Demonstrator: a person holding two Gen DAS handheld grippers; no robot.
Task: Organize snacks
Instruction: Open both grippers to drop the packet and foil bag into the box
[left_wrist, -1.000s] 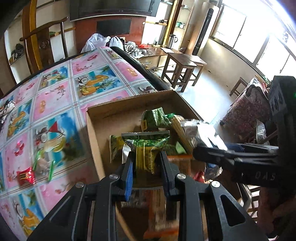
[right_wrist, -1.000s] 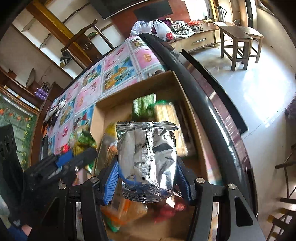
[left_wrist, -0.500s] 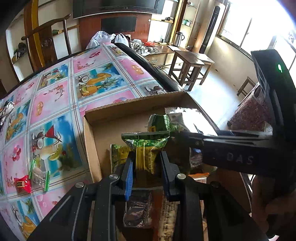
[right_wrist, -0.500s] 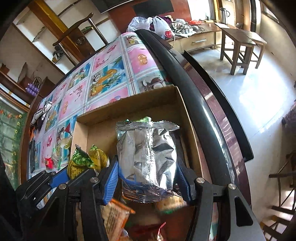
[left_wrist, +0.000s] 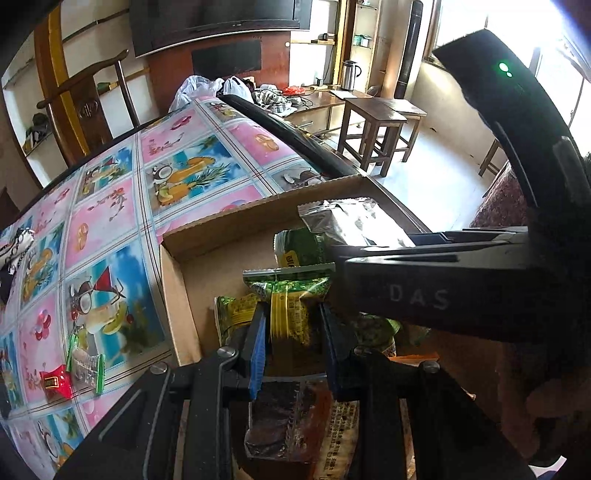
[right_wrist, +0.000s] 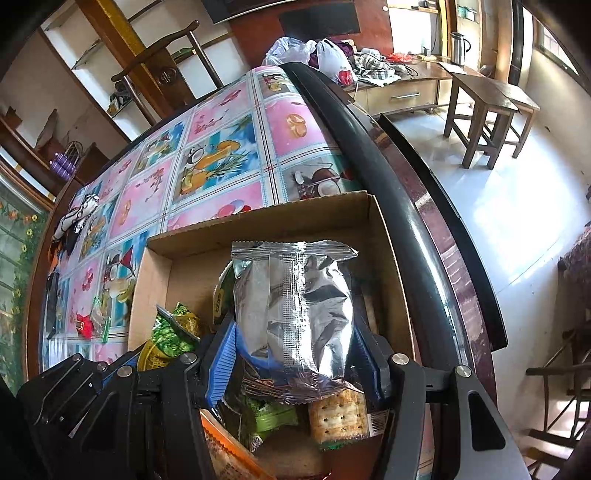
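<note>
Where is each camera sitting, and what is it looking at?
Left wrist view: sits on the left claw, looking down past its green snack packet into the cardboard box; the right claw crosses in front.
Right wrist view: sits on the right claw, looking down past its silver packet into the box; the left claw shows at lower left.
Both share the box, the fruit-print tablecloth and the stools.

The letters "DAS" stand in pale print on the black side of the right hand-held gripper (left_wrist: 328, 243) where it crosses the left wrist view. Small print covers a yellow band on the green snack packet (left_wrist: 291, 295) and an orange-edged wrapper (left_wrist: 340, 435) in the box, but it is too small and blurred to read.
</note>
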